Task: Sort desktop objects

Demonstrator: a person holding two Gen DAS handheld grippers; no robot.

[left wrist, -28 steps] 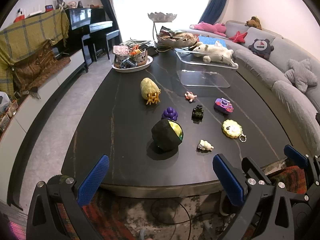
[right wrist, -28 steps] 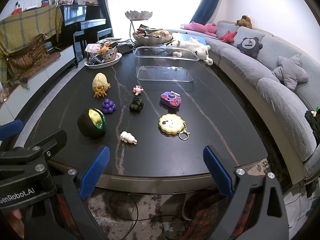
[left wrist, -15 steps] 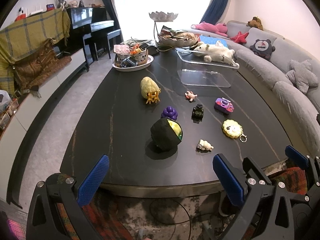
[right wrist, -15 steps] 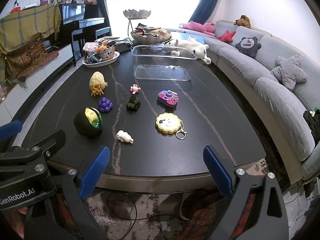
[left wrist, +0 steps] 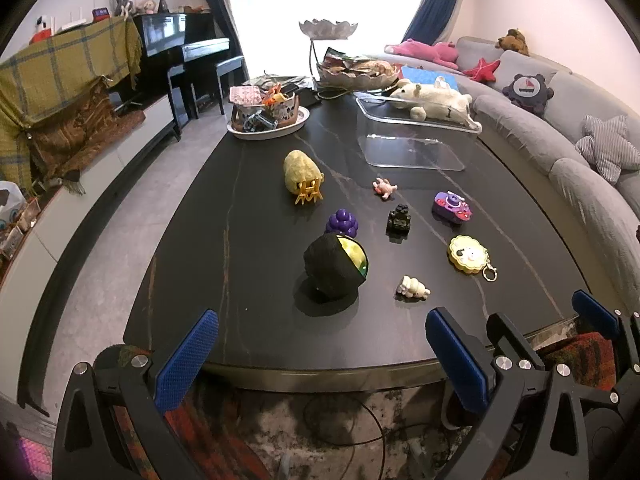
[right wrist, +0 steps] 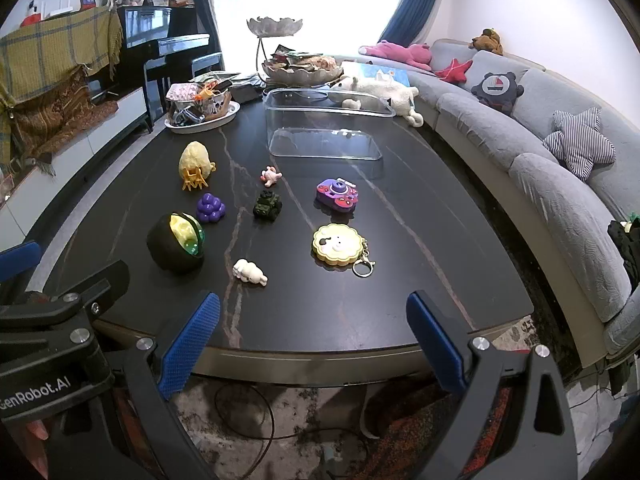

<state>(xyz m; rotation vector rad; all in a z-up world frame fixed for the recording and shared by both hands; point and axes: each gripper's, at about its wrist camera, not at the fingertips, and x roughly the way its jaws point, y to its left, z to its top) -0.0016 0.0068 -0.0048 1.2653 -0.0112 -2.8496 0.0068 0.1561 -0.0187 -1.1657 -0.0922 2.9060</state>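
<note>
Small toys lie scattered on the black table point(left wrist: 240, 240): a black-and-yellow ball point(left wrist: 335, 267), purple grapes point(left wrist: 342, 221), a yellow crab toy point(left wrist: 301, 173), a pink figure point(left wrist: 385, 187), a dark tank point(right wrist: 267, 205), a purple camera point(right wrist: 337, 195), a yellow keychain point(right wrist: 338, 245) and a white figure point(right wrist: 249, 272). A clear plastic bin point(right wrist: 323, 128) stands behind them. My left gripper point(left wrist: 322, 354) and right gripper point(right wrist: 313, 340) hover open before the table's front edge, nothing between the fingers.
A white tray of clutter point(left wrist: 269, 115) sits at the back left of the table, a bowl stand point(left wrist: 352, 68) and a plush toy point(left wrist: 434, 100) at the back. A grey sofa point(right wrist: 552, 168) curves along the right. Cables lie on the rug below.
Both grippers have edged slightly back and down from the table; the toys have not moved and both grippers stay open.
</note>
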